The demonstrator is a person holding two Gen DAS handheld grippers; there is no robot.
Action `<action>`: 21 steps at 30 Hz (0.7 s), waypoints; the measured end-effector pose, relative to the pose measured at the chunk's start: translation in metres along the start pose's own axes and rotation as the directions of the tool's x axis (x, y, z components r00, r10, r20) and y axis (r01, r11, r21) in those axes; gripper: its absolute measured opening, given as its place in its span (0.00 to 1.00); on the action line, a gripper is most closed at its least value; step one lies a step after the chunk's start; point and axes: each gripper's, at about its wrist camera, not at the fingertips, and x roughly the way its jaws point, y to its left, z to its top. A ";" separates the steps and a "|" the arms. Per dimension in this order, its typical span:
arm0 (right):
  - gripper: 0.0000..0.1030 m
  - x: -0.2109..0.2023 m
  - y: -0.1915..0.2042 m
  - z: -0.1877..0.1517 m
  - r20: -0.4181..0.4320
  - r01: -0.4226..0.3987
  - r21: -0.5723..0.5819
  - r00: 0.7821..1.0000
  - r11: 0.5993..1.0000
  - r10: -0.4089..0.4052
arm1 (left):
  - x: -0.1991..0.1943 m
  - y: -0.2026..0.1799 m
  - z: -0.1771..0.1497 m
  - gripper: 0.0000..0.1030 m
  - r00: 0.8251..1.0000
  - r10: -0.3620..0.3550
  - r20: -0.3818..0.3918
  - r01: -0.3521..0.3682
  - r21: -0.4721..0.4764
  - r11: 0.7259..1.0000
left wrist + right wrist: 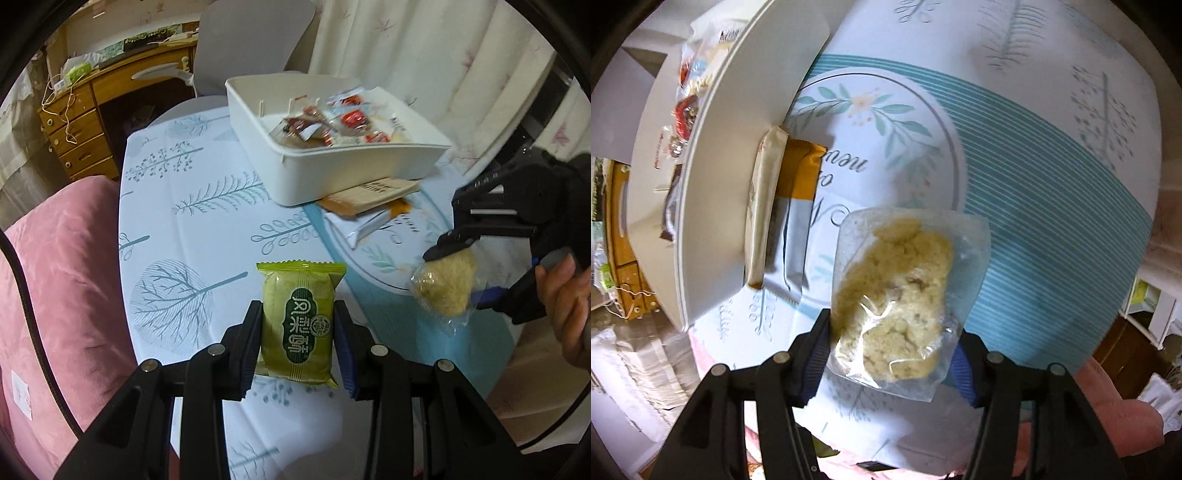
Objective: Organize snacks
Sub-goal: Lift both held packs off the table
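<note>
Above the printed cloth (192, 229), each hand-held gripper clamps a pack — glossy green pillow (297, 325), crumbly clear pouch (901, 295).

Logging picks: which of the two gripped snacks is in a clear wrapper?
The crumbly yellow cake in the right gripper; the left gripper holds a green printed packet.

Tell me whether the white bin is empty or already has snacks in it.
Partly filled. The white bin holds several wrapped snacks, red-and-white packets piled toward one side, with bare floor at the other.

Both wrist views look steeply down, close, sharing the white bin (354, 177) (713, 206) and tablecloth (207, 229) (1052, 155)
</note>
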 end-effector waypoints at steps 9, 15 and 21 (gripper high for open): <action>0.56 -0.038 -0.035 -0.015 -0.035 -0.026 -0.007 0.999 1.000 0.026 | -0.047 -0.024 0.007 0.34 0.998 -0.047 0.037 0.047 0.004 0.999; 0.56 -0.039 -0.053 -0.004 -0.073 -0.008 -0.055 0.997 0.998 0.004 | -0.063 -0.045 0.029 0.34 0.998 -0.049 0.045 0.050 -0.028 0.998; 0.56 -0.054 -0.042 0.030 -0.080 0.017 -0.163 0.996 0.986 -0.030 | -0.071 -0.073 0.059 0.34 0.998 -0.036 0.049 0.041 -0.106 0.993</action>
